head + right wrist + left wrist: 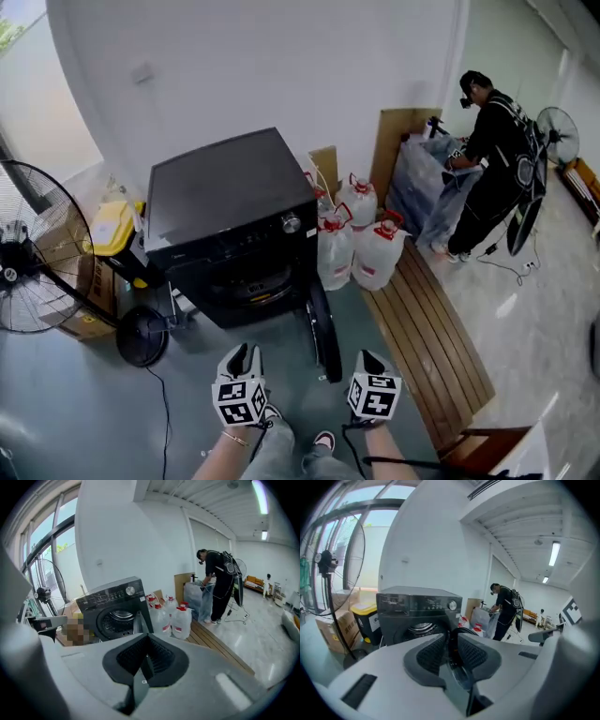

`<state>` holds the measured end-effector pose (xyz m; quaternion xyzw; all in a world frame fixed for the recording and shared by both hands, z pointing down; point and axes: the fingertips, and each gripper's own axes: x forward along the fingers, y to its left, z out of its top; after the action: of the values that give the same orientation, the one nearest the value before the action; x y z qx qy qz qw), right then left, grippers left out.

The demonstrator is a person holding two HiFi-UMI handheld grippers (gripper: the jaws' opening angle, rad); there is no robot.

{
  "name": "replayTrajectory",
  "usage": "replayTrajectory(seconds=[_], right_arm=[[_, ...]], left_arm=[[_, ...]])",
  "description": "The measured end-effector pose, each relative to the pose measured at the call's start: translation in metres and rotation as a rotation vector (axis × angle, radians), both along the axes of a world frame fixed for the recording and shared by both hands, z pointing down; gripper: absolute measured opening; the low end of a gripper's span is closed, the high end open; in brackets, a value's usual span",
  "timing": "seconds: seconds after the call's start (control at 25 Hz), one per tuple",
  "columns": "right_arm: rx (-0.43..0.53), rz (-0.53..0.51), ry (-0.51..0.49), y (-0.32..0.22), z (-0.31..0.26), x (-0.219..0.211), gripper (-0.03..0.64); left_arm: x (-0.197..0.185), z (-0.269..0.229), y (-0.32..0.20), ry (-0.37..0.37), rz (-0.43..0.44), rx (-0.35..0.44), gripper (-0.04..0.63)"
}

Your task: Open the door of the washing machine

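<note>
The black front-loading washing machine [230, 202] stands against the white wall. Its round door [323, 333] is swung out on the right side, so the drum mouth [246, 281] shows. Both grippers hang well in front of the machine, touching nothing. My left gripper [242, 356] has a narrow gap between its pads, and nothing is in that gap [451, 648]; beyond it I see the machine [417, 604] and the door's edge [469, 631]. My right gripper [367, 361] has its pads together with nothing between them [146, 656]. The machine [112, 606] and its door [137, 623] lie ahead of it.
A standing fan [28, 248] and a yellow-lidded bin [112, 225] are left of the machine. Several water jugs [361, 244] stand to its right, beside a strip of wooden boards [431, 328]. A person in black [492, 159] bends over bags at the back right.
</note>
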<state>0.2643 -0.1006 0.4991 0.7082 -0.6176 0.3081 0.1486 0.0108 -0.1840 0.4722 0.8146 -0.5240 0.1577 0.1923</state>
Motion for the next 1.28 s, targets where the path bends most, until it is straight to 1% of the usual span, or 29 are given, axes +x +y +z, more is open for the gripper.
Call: replayTrajectory(seconds=[0.2,0.4,0.48,0.64,0.76,0.88,1.12,1.28], right_arm=[[0.048,-0.095,0.021,-0.051,-0.046,-0.052,0.006],[0.105,-0.205,0.09,-0.111,-0.088,-0.104,0.006],[0.119,-0.222,0.118,-0.13,-0.102,-0.116,0.006],[0.151,-0.201,0.156,-0.158,-0.131,-0.124,0.006],[0.159,-0.19,0.179,-0.167,-0.141,-0.122,0.006],[0.165,-0.187,0.188,-0.175,-0.147,-0.12,0.006],[0.164,-0.221,0.171,-0.191,-0.144,-0.128,0.006],[0.179,-0.245,0.154,-0.198,-0.145,-0.134,0.006]], left_arm=[[-0.072,-0.056,-0.012,0.017,-0.09,0.089,0.069],[-0.128,-0.096,-0.054,0.067,-0.166,0.177,0.041],[-0.146,-0.107,-0.071,0.096,-0.184,0.197,0.034],[-0.174,-0.119,-0.101,0.122,-0.202,0.212,0.02],[-0.187,-0.114,-0.114,0.127,-0.209,0.192,0.015],[-0.191,-0.11,-0.121,0.13,-0.214,0.175,0.009],[-0.191,-0.11,-0.126,0.129,-0.229,0.156,0.005],[-0.191,-0.114,-0.129,0.109,-0.23,0.159,0.005]])
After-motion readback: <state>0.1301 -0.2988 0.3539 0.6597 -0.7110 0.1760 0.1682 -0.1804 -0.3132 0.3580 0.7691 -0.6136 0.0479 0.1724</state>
